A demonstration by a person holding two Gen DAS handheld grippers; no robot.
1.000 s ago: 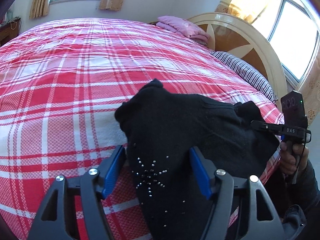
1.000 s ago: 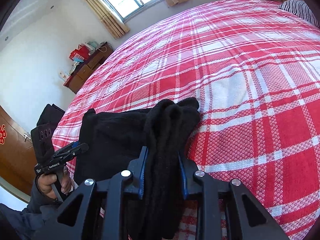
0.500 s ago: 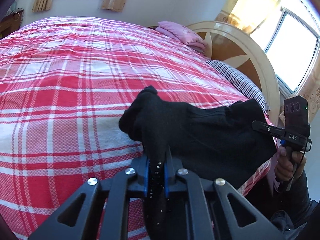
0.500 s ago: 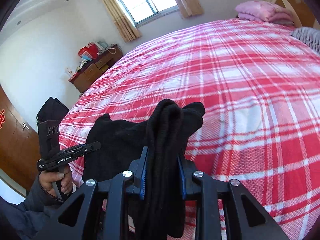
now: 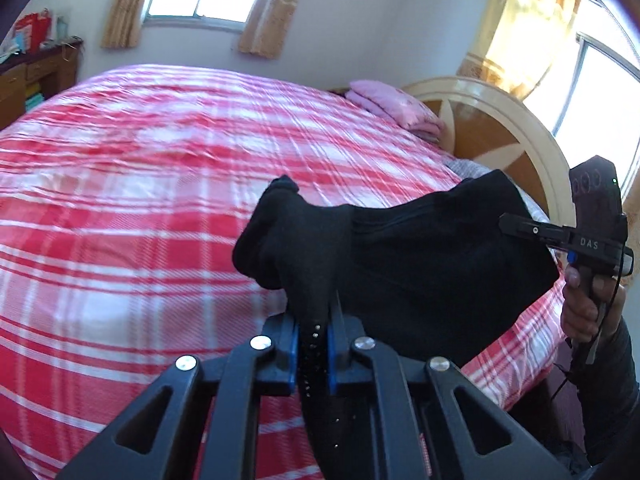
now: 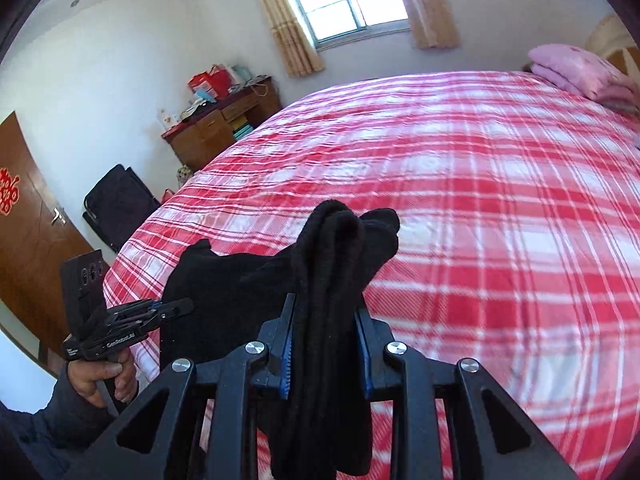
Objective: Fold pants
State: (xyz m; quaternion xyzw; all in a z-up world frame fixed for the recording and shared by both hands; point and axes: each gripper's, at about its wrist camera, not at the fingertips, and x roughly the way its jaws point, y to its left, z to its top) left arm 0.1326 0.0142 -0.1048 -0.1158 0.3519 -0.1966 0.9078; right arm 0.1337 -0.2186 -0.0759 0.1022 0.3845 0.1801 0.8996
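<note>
- The black pants [image 5: 420, 264] hang bunched above the near edge of the bed [image 5: 140, 208], stretched between the two grippers and lifted off its red-and-white plaid cover.
- The left gripper [image 5: 313, 344] has its blue-padded fingers [image 5: 293, 344] pinched narrow on a thin fold of the pants; a row of small silver studs on the cloth shows in the slit between them. Its jaws have just been closing onto this fold.
- The right gripper [image 6: 325, 344] holds a thicker roll of the pants; its fingers [image 6: 285, 356] stand a little apart with the ribbed cloth filling the gap, and the free end droops over and below them.
- Seen from the left wrist, the right gripper's tip meets the far corner of the pants, near the bed's rounded headboard [image 5: 508, 120], and a hand [image 5: 588, 304] grips its handle.
- A folded pink blanket [image 6: 584, 72] lies at the head of the bed.
- A wooden dresser [image 6: 224, 124] stands against the wall beyond the foot side of the bed, with red bags on top.
</note>
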